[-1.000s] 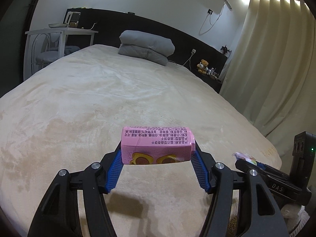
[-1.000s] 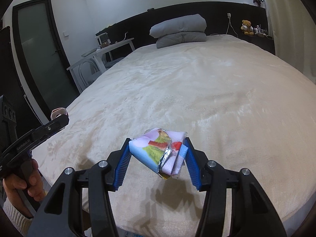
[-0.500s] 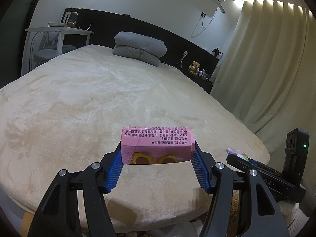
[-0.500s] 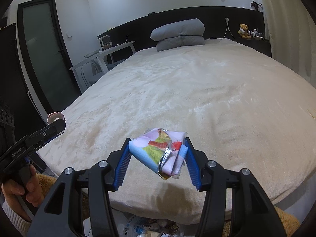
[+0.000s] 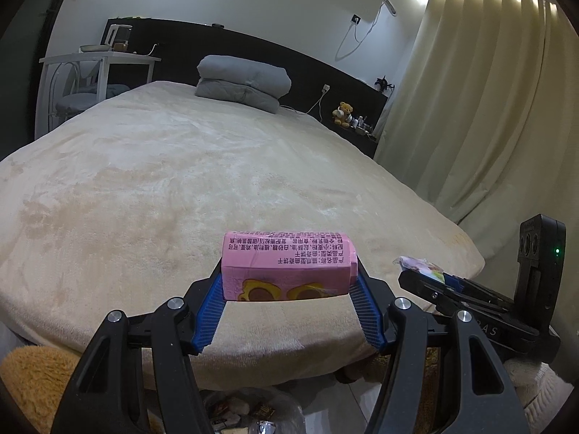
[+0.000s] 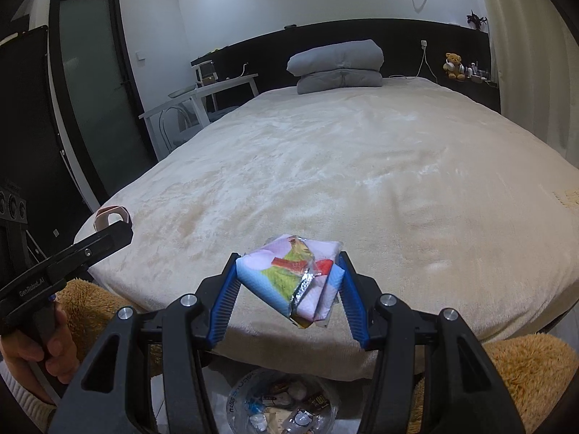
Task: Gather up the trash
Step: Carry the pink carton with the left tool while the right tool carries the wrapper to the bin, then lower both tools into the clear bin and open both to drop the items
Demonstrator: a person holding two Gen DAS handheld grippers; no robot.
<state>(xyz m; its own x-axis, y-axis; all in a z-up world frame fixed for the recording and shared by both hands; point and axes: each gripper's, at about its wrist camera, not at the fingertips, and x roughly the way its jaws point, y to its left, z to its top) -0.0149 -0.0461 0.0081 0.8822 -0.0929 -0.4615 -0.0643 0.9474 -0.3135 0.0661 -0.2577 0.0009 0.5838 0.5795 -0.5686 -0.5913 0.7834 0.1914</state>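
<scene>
My left gripper [image 5: 289,285] is shut on a pink carton [image 5: 287,266] with dark print, held crosswise above the foot edge of the bed. My right gripper [image 6: 289,284] is shut on a folded colourful wrapper [image 6: 291,276] with a foil edge, also held over the bed's foot edge. In the left wrist view the right gripper [image 5: 421,271] shows at the right with the wrapper [image 5: 419,264] at its tip. A trash bag [image 6: 284,403] with several scraps in it sits on the floor below, and it also shows in the left wrist view [image 5: 253,412].
The beige bed [image 5: 181,181] fills the middle, with grey folded bedding [image 5: 242,81] at the headboard. A white table [image 5: 97,61] stands left, curtains [image 5: 481,108] right. A brown fluffy rug [image 6: 524,372] lies on the floor. A dark door [image 6: 94,83] stands left.
Both grippers have pulled back from over the bed to its foot edge, still holding their items. The floor, rug and trash bag have come into view below.
</scene>
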